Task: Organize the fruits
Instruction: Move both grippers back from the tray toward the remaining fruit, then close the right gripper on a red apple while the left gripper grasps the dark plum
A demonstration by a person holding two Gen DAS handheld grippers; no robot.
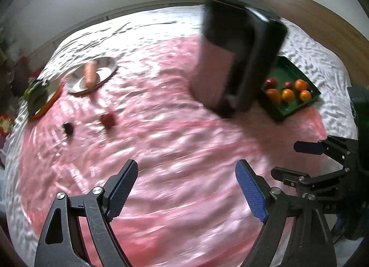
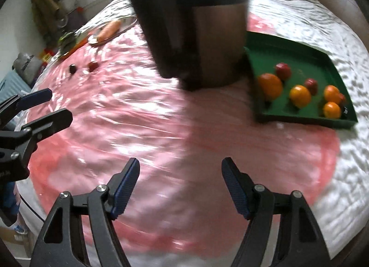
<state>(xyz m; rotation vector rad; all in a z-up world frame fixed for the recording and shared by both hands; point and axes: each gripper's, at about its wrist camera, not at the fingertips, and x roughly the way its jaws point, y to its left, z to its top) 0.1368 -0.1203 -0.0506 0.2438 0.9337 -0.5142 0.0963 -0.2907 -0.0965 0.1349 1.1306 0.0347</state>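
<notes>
Green tray (image 2: 299, 59) at two o'clock holds the sorted fruit; both the left gripper (image 1: 186, 188) and right gripper (image 2: 181, 186) gape empty. Next, likely fetching the red fruit (image 1: 108, 120) at ten o'clock.

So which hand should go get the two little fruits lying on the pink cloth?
Probably the left gripper. Its jaws are open and empty, and the red fruit and dark fruit lie on its side, while the right gripper sits nearer the green tray.
</notes>
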